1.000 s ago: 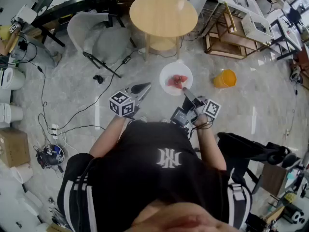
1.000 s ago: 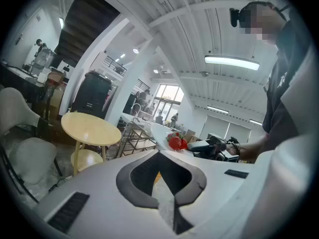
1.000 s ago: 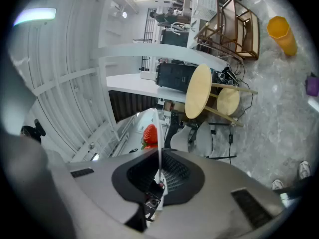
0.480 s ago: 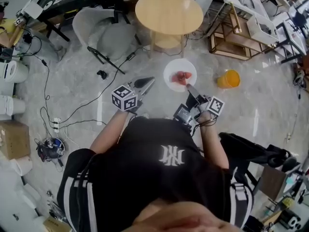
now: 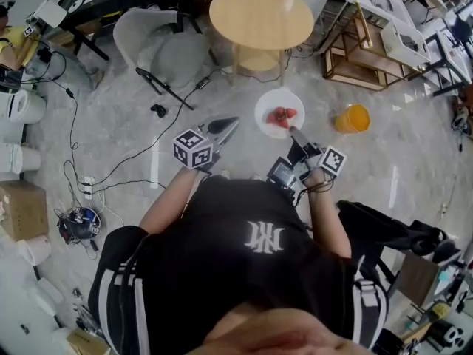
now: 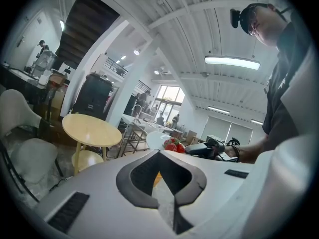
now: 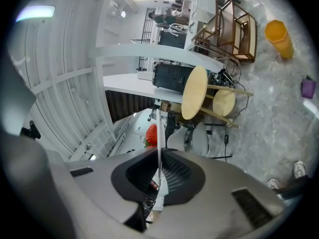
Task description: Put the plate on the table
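Left gripper (image 5: 228, 123): jaws together on nothing, left of the plate (image 5: 267, 108). Only its own view shows the plate and strawberries (image 5: 283, 115) side-on, low parts cut off by the jaw body. Right gripper (image 5: 294, 133): clamped on the plate's near rim, plate held off the floor short of the table (image 5: 261, 17); its own view shows the plate only as a thin edge-on line, with one strawberry half hidden. Against 1 s ago: both grips unchanged, plate no clearly nearer the table.

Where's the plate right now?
Head view, centre-right: the plate, carrying strawberries, is held by its rim in the right claw, short of the round table.
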